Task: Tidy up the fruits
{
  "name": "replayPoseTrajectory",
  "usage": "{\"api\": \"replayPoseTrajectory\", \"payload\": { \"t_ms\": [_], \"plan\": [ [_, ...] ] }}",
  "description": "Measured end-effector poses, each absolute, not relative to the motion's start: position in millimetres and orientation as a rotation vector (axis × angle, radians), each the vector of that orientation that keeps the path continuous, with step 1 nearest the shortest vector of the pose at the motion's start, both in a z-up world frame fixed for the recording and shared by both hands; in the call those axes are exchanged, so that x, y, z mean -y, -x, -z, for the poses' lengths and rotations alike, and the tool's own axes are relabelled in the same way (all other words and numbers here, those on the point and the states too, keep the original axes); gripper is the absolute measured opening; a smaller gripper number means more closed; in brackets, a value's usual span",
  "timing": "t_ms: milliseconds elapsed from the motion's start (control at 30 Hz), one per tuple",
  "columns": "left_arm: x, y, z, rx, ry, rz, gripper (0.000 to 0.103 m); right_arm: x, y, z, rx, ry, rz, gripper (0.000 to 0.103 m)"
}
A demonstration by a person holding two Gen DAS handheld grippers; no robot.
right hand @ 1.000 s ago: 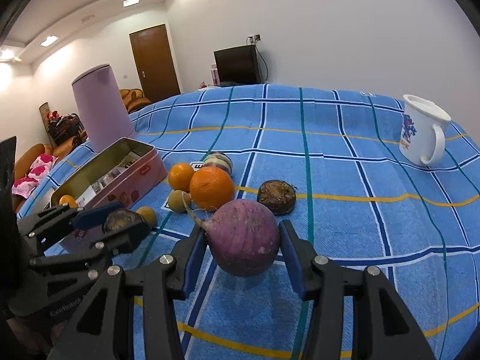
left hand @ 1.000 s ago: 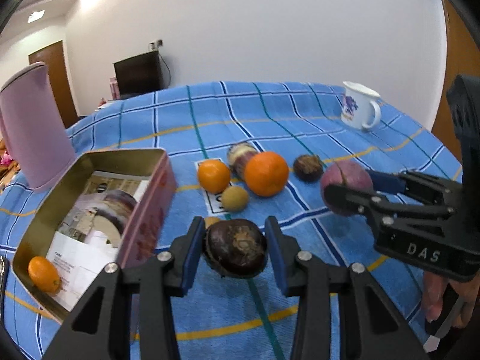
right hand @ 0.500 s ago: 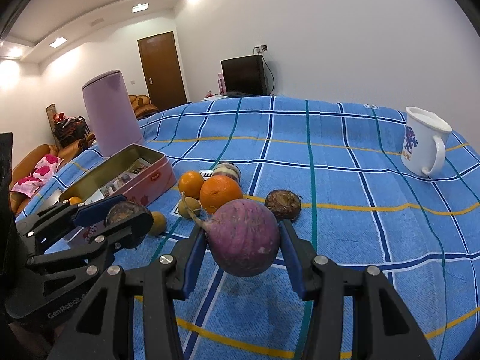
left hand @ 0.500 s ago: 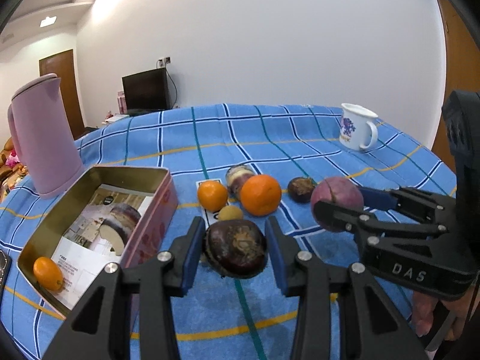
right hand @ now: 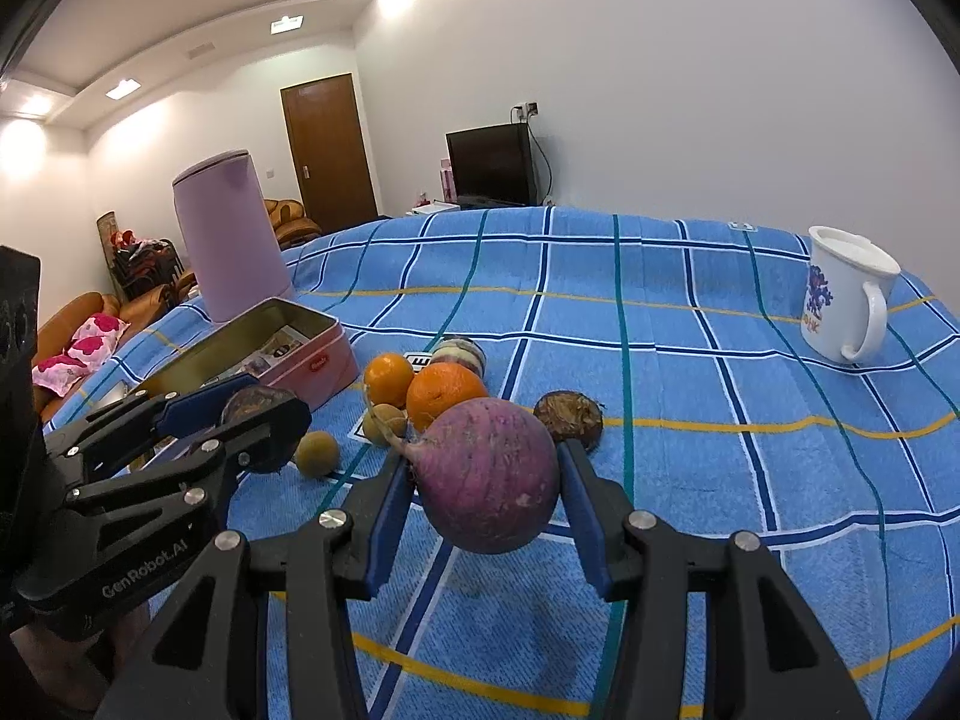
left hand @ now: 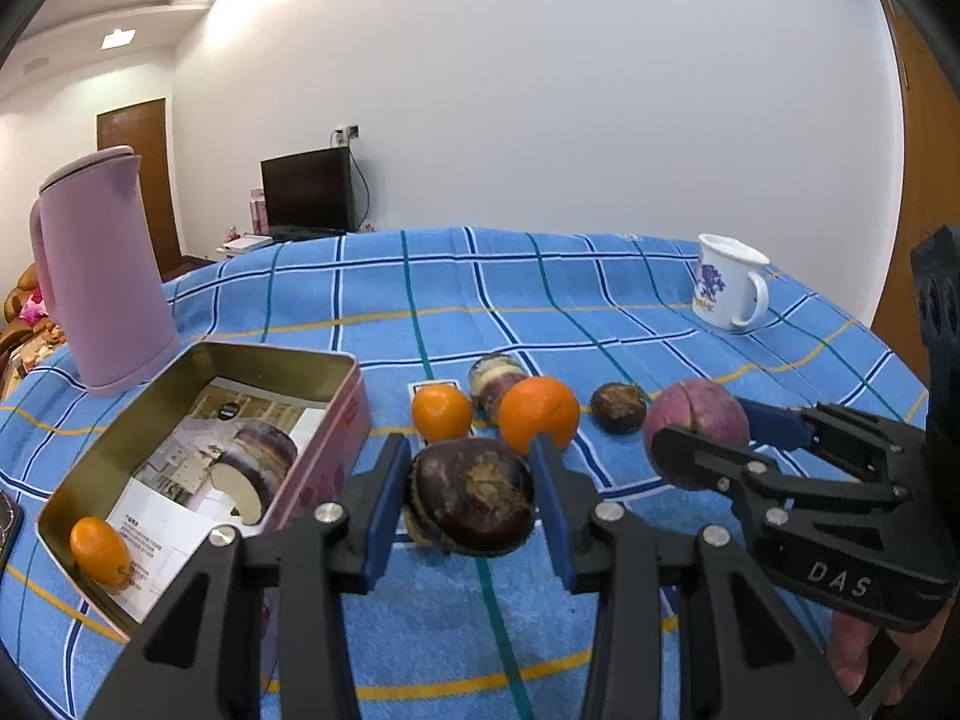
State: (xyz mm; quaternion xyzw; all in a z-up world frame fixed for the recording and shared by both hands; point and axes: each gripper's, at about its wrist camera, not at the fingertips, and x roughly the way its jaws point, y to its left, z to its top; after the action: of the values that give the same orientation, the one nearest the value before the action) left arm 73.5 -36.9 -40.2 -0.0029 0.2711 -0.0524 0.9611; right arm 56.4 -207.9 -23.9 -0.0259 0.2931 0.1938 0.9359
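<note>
My left gripper [left hand: 471, 501] is shut on a dark brown-purple round fruit [left hand: 471, 495] and holds it above the cloth, right of the open pink tin [left hand: 336, 384]. My right gripper [right hand: 486, 489] is shut on a purple turnip-like fruit [right hand: 492, 477], also lifted; it shows in the left wrist view [left hand: 696, 423]. On the cloth lie two oranges [left hand: 442, 411] [left hand: 538, 414], a striped fruit [left hand: 498, 372], a small dark fruit [left hand: 618, 408] and two small tan fruits [right hand: 316, 452]. A kumquat [left hand: 99, 551] lies in the tin.
A pink kettle [left hand: 99, 276] stands behind the tin at the left. A white mug [left hand: 726, 282] stands at the far right of the blue checked tablecloth [left hand: 480, 300]. Printed paper lines the tin's floor. A dark phone edge shows at far left.
Both grippers have risen with their fruits still held, and the views tilt up, showing more of the room. The fruits on the cloth have not moved.
</note>
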Motion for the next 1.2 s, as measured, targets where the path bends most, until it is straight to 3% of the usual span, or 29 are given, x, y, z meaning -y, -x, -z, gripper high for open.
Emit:
{"api": "replayPoseTrajectory", "payload": {
  "t_ms": [1200],
  "plan": [
    [38,-52,31,-0.426,-0.014,0.075,0.043,210,-39,14,-0.489,0.060,-0.413,0.050]
  ]
}}
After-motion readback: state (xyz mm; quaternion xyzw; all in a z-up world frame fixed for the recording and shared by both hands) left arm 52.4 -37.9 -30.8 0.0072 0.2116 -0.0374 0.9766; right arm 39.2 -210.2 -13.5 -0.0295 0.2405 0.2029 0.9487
